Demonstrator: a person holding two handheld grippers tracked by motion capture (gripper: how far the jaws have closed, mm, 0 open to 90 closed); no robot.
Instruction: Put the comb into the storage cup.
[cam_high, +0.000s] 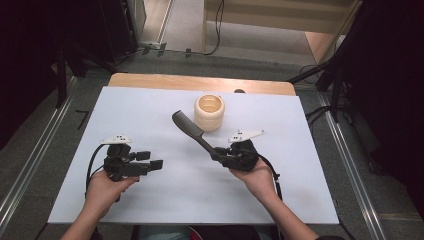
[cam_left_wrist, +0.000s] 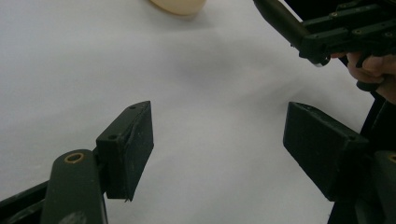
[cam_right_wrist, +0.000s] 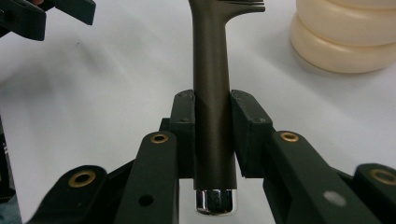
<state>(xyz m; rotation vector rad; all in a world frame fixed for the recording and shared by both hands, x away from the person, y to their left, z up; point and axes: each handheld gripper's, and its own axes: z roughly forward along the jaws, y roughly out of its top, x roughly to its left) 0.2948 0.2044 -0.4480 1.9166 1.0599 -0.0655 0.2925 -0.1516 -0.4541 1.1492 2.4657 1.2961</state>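
White matte sheet (cam_high: 165, 190) over a wooden tabletop (cam_high: 200, 81), grey floor and metal rails around, dark stands and cables at the back. At left, left gripper (cam_high: 150, 161) held low over the sheet by the left hand (cam_high: 102, 187), jaws spread wide with bare white between the flat black pads (cam_left_wrist: 133, 144) in the left gripper view. Mid-table, cream ribbed cup (cam_high: 209, 112), round and stacked in rings, glossy in the right gripper view. Just beside it, dark comb (cam_high: 187, 126), lifted and slanting toward the cup. At right, right gripper (cam_high: 218, 153) clamped on the comb's smooth handle, chrome end cap (cam_right_wrist: 215, 200) visible from the right gripper view.
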